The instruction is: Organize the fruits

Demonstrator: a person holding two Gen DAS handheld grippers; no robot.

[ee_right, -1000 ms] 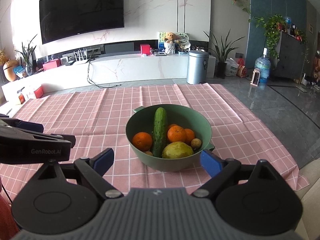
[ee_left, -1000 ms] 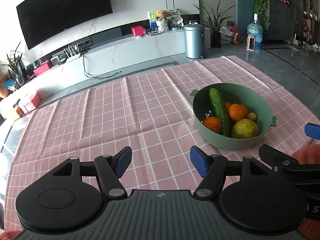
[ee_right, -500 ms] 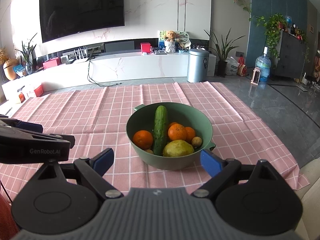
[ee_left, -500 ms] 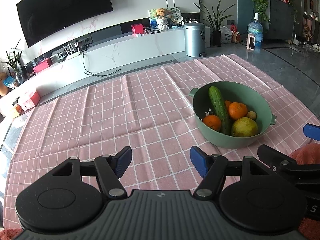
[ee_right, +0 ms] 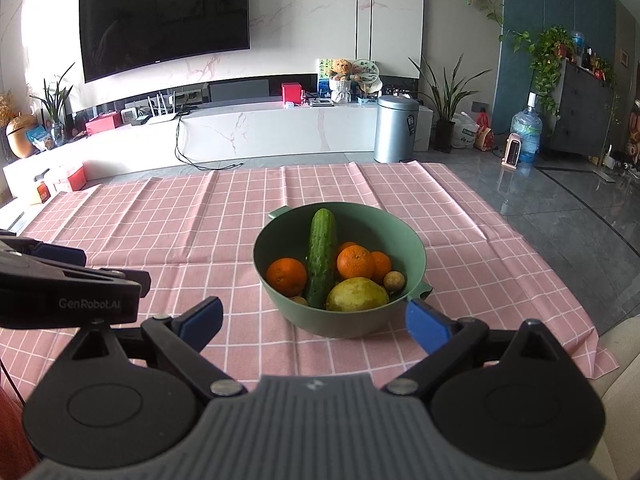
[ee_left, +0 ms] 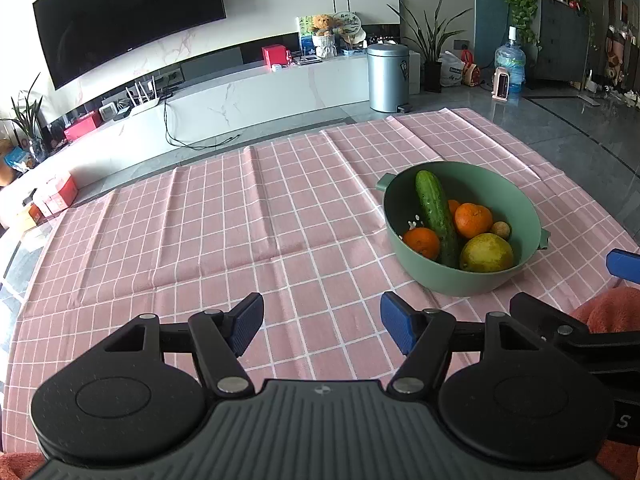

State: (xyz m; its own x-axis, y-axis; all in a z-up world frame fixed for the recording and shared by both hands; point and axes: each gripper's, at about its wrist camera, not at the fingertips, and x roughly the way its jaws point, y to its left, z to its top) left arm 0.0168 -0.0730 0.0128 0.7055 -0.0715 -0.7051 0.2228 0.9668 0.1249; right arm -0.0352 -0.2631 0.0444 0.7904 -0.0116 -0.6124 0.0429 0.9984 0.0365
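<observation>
Bright daylight, sharp, fisheye-bent edges, floor glare

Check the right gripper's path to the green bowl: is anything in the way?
Nothing visible. The right gripper is open with only bare pink tablecloth between its fingertips and the green bowl. The left gripper sits off to its left, outside that path.

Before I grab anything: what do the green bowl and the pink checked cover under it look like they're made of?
Green bowl: probably matte plastic; uniform sage colour, soft dull sheen, moulded tab handles, though glazed ceramic can't be ruled out. Pink checked cover: thin cloth or coated fabric; straight fold creases run across it and its far edge is wavy. Both tools are open and hold nothing.
</observation>
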